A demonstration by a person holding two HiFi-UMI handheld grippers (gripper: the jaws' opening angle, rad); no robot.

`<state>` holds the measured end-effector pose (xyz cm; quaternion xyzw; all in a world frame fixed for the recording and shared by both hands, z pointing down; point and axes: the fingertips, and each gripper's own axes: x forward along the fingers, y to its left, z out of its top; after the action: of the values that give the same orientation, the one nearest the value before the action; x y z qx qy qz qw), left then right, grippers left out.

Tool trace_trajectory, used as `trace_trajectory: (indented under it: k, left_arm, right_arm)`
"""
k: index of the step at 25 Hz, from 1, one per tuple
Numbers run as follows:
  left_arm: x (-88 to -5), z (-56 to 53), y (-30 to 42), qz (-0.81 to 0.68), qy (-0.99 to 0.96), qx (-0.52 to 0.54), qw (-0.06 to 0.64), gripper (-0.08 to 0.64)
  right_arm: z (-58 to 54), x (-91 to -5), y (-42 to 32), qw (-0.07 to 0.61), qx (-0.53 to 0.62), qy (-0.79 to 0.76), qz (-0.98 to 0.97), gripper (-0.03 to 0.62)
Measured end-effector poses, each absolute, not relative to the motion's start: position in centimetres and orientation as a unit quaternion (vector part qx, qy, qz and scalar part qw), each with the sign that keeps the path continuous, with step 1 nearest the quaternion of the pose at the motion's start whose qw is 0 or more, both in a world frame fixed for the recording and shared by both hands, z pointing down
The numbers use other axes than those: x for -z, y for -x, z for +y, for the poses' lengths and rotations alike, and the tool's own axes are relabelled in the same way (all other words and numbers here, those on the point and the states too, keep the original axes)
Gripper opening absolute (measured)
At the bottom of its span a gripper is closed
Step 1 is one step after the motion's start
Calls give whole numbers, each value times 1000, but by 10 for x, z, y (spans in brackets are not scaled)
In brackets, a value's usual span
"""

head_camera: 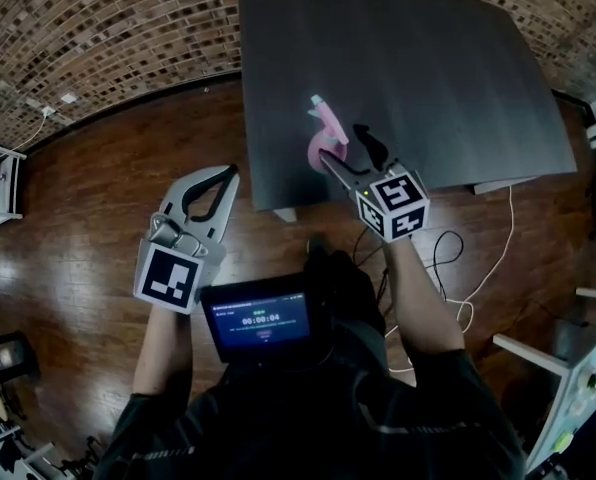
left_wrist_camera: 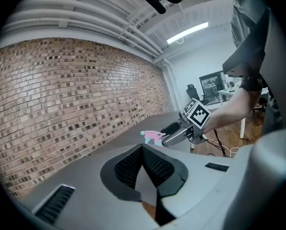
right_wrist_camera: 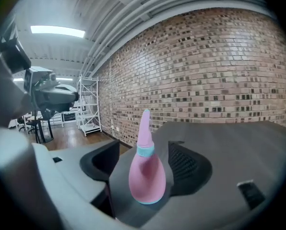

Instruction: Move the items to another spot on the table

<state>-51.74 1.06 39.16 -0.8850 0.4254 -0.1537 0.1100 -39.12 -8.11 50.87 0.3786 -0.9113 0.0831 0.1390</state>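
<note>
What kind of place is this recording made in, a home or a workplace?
Probably a workplace, a loft-style office or lab: there is a long brick wall, a white shelf rack beside it, and an office chair and a monitor in the background.

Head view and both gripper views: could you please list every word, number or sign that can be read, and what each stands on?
"00:00:04": in the middle of the chest-mounted screen.
Smaller lines on that screen: too small to read.
Left marker cube and right marker cube: black-and-white square patterns only, no words.
Pink bottle: no print visible.
</note>
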Motion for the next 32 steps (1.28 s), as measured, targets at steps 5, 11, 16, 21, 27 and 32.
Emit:
trace_trajectory:
  k: [5, 11, 16, 21, 27, 32]
  left_arm:
    - [-420, -1, 519, 427, 883, 157, 113, -3]
    - [-425, -13, 515, 432, 879, 165, 113, -3]
    - [-412, -12, 520, 434, 878, 163, 120, -3]
    - [-413, -6, 522, 426, 880, 165, 127, -3]
    - [-378, 7, 509, 402, 893, 148, 134, -3]
    - [-346, 30, 492, 375, 911, 115, 129, -3]
  right_arm:
    - [-97, -524, 407, 124, -68, -363, -921, 328]
    - [-112, -514, 416, 103, -54, -352, -929, 317]
    - [-110, -504, 422, 106, -40, -345, -932, 200]
    - [-101, -501, 419, 97, -33, -359, -928, 138]
    - [-68, -447, 393, 81, -23, -396, -914, 137]
    - [-18, -396, 352, 78, -23, -446, -891, 137]
